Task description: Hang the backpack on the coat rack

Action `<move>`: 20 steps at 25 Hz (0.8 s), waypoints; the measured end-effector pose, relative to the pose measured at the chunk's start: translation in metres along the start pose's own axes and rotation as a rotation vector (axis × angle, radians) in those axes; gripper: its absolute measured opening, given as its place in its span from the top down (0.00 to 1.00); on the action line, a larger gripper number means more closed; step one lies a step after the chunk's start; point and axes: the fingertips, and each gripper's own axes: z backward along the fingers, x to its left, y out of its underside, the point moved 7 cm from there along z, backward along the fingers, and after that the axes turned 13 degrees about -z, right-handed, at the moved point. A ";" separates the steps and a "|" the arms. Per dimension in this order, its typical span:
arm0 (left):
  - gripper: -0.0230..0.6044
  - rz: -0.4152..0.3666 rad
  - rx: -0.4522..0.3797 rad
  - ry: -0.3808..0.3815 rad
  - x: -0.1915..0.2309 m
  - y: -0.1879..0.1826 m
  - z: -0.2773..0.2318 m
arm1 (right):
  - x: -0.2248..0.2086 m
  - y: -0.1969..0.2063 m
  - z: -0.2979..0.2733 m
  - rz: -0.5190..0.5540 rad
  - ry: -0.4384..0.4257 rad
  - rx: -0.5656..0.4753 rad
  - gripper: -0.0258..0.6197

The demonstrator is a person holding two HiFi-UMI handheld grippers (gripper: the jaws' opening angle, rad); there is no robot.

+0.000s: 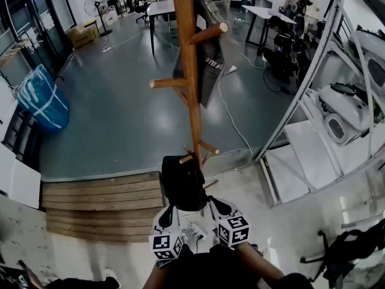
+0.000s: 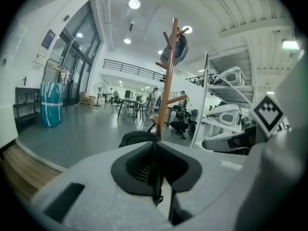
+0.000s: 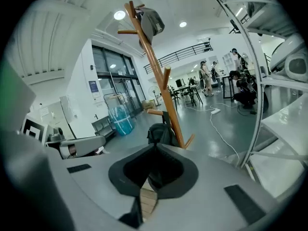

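Backpack [image 1: 182, 182], black, rounded, near wooden coat rack [image 1: 189, 53]

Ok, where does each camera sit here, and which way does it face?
Head view: on the person's head, looking steeply down at the coat rack and backpack; left gripper, right gripper and arms show.
Left gripper view: on the left gripper, looking along its shut jaws, strap pinched, toward the rack; right gripper shows at right.
Right gripper view: same from the right gripper; left gripper shows at left.
All three share the rack and backpack.
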 end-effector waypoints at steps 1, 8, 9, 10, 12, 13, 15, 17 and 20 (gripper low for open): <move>0.91 -0.009 -0.015 -0.002 -0.005 -0.005 0.006 | 0.003 0.000 0.006 0.011 -0.014 0.005 0.93; 0.91 -0.042 -0.042 -0.056 -0.024 -0.015 0.029 | 0.016 0.000 0.036 0.030 -0.099 -0.015 0.94; 0.91 -0.035 -0.041 -0.064 -0.026 -0.015 0.031 | 0.017 0.000 0.038 0.037 -0.107 -0.017 0.94; 0.91 -0.031 -0.043 -0.071 -0.028 -0.015 0.033 | 0.017 0.000 0.039 0.043 -0.115 -0.017 0.94; 0.91 -0.035 -0.053 -0.079 -0.033 -0.015 0.035 | 0.018 0.000 0.040 0.055 -0.134 -0.016 0.94; 0.91 -0.036 -0.058 -0.078 -0.035 -0.014 0.036 | 0.018 0.001 0.040 0.056 -0.143 -0.015 0.94; 0.91 -0.027 -0.059 -0.074 -0.039 -0.011 0.037 | 0.018 0.002 0.041 0.055 -0.156 -0.014 0.94; 0.91 -0.021 -0.051 -0.074 -0.040 -0.009 0.039 | 0.019 0.003 0.042 0.059 -0.163 -0.021 0.94; 0.91 -0.022 -0.047 -0.079 -0.040 -0.007 0.041 | 0.020 0.005 0.044 0.070 -0.177 -0.030 0.94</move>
